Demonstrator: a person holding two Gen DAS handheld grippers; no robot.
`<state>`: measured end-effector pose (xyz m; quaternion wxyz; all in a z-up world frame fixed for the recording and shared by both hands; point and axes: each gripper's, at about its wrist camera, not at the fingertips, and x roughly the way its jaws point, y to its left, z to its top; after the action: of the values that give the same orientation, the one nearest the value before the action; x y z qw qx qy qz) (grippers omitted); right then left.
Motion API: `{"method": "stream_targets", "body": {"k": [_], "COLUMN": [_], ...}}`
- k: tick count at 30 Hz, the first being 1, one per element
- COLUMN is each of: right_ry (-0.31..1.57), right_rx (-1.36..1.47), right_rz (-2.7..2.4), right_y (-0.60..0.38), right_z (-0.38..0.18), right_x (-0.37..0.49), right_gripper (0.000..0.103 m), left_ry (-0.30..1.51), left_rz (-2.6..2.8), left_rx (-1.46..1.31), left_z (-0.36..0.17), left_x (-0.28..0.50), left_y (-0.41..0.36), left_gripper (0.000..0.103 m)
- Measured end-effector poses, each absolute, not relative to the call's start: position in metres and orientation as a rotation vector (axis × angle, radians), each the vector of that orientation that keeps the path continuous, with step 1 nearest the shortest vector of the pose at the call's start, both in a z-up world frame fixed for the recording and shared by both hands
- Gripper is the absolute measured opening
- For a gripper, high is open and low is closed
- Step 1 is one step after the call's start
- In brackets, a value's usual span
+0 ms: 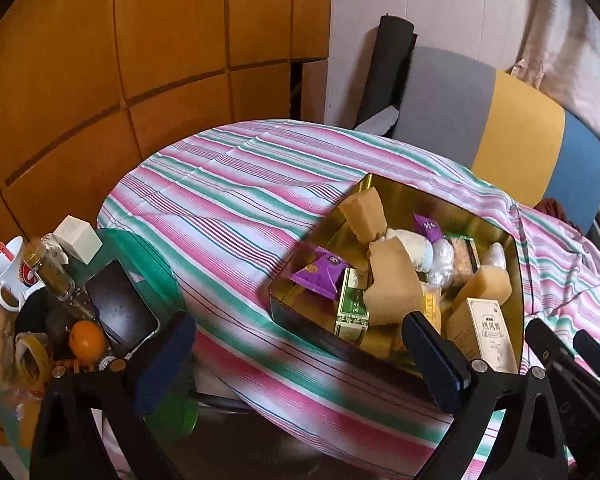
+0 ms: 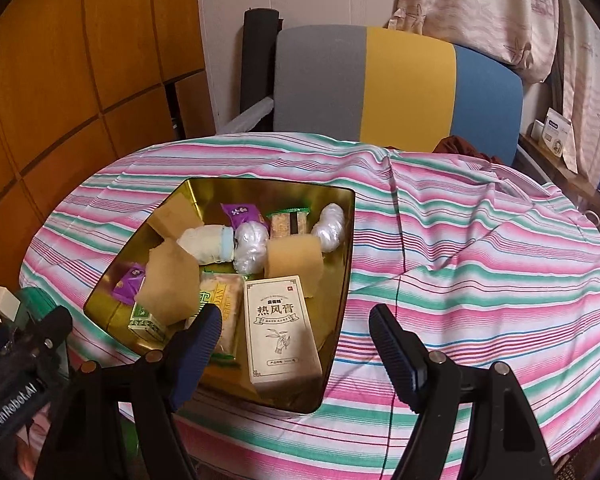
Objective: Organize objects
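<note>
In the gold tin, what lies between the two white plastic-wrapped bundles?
A green-edged snack bar packet lies between the two bundles, clearest in the right wrist view.

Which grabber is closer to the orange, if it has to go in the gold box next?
Probably the left. The left gripper hangs open with the orange just beside its near finger, in the cluttered pile at the table's left edge. The right gripper is open too, but hovers over the gold box, and its camera does not show the orange.
</note>
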<state>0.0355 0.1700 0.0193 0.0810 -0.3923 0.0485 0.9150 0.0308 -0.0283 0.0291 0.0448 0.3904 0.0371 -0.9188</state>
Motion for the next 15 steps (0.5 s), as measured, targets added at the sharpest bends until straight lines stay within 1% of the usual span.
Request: {"method": "stream_targets", "body": {"k": [4, 11, 15], "right_ry": [0.125, 0.127, 0.128], "right_rx": [-1.159, -1.163, -1.165], "right_rz": [2.727, 2.716, 2.714], "right_y": [0.1691, 0.1706, 0.1708], "right_z": [0.0205, 0.0174, 0.0161], "right_x": [0.0361, 0.0350, 0.0346], "right_gripper": [0.078, 0.077, 0.077], "left_ry": [0.091, -0.005, -0.009], "left_rz": [-2.802, -2.775, -2.776], "left_rx": [1.208, 1.241, 1.258], "left_z": [0.0281, 0.0235, 0.0218], "left_x": [0.0303, 0.0278, 0.0282], "left_y": [-0.0265, -0.0209, -0.0200], "left_gripper": [0.103, 0.103, 0.103]}}
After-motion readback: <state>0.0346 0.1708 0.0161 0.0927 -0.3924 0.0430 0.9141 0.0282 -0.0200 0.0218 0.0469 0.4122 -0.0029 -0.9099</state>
